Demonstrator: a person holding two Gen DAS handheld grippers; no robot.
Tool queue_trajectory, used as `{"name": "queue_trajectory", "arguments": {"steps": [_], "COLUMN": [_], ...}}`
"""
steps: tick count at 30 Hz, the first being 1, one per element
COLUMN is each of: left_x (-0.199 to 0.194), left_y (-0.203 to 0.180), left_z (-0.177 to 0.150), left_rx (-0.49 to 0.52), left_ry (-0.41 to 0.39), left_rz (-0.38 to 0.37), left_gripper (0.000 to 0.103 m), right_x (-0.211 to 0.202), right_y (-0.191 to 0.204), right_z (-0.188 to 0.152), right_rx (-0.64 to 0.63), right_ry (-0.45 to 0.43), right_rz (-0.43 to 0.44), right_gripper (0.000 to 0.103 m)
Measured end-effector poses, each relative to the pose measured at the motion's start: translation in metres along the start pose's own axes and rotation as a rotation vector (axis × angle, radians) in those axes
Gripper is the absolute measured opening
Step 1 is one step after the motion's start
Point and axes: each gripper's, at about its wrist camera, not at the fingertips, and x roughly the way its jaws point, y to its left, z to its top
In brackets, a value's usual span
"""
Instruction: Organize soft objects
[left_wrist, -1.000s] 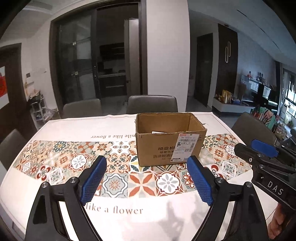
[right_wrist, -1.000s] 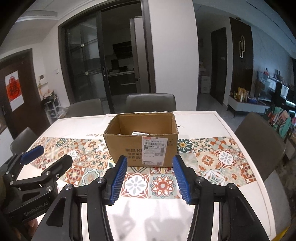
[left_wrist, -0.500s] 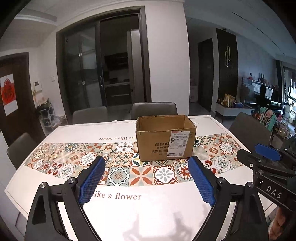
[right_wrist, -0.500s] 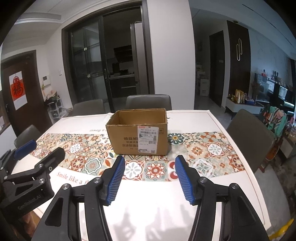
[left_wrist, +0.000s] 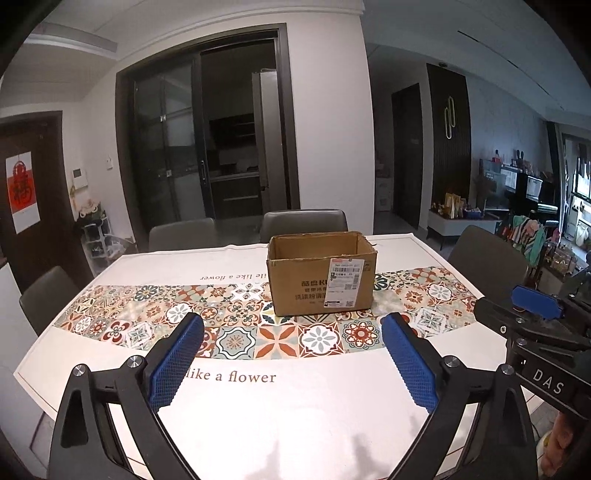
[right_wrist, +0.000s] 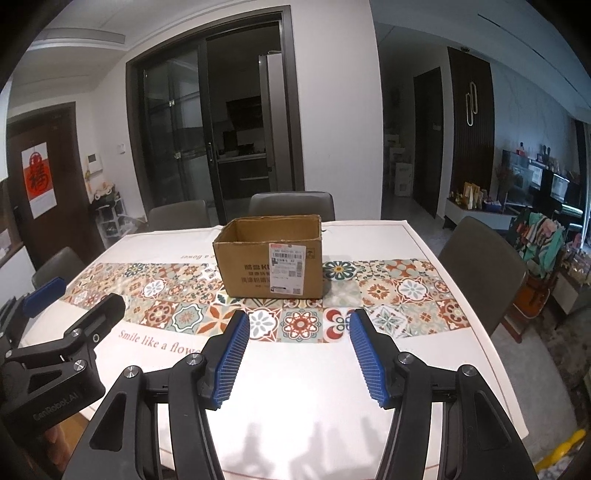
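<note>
An open brown cardboard box with a white shipping label stands on the table's patterned strip; it also shows in the right wrist view. Its inside is hidden from this low angle. My left gripper is open and empty, held above the near part of the table, well short of the box. My right gripper is open and empty too, to the right of the left one. Each gripper shows at the edge of the other's view. No soft objects are visible.
The table has a white cloth with a tiled band and printed words. Grey chairs stand behind the box and at both sides. Glass doors and a dark hallway lie behind.
Both grippers have pulled back and away from the box, which now looks smaller and farther. Its inside, seen one second ago, is now hidden. Both jaws stay open.
</note>
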Motion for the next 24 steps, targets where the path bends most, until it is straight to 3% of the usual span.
{"name": "queue_trajectory", "arguments": {"steps": [24], "left_x": [-0.019], "left_y": [-0.001], "left_z": [-0.005], "left_rx": [-0.001], "left_ry": [-0.026], "left_rz": [0.022], "left_gripper": [0.103], "right_x": [-0.021], "right_y": [0.001], "right_z": [-0.006], "right_rx": [-0.008], "right_ry": [-0.029], "right_rz": [0.016], "right_gripper": [0.058]}}
